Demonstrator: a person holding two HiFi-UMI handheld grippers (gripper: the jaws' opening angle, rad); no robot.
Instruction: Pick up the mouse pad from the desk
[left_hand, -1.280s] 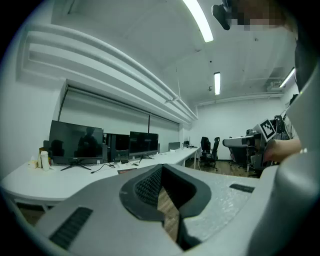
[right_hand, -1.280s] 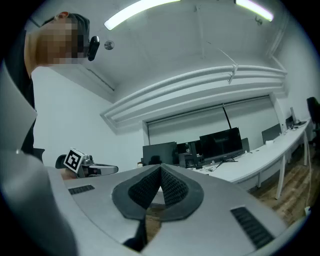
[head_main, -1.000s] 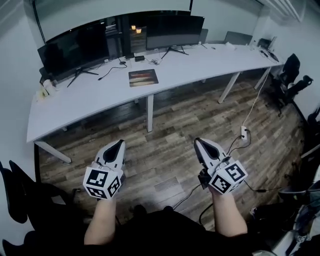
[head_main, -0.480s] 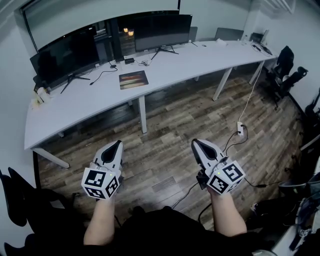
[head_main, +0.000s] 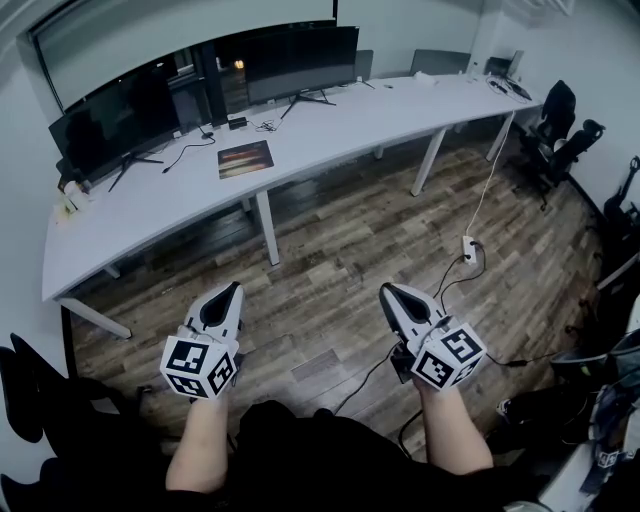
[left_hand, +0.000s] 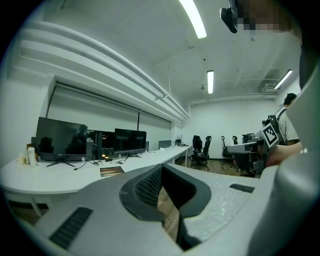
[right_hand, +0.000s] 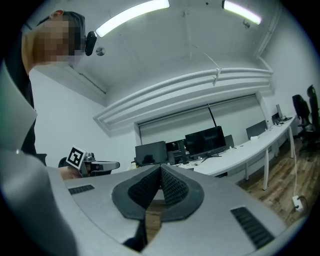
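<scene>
The mouse pad lay flat on the white desk, near its back edge. The left gripper and right gripper hung well short of the desk, each with jaws pressed together on nothing.

Head cam sits up high and tilts steeply down: wood floor close below, the long white desk well off across the top. The left gripper view rides on the left gripper, low and near level, looking along the desk's front edge from its left end. The right gripper view, on the right gripper, faces that front edge from farther out. All three catch the monitors, and each gripper view spots the other's marker cube.
</scene>
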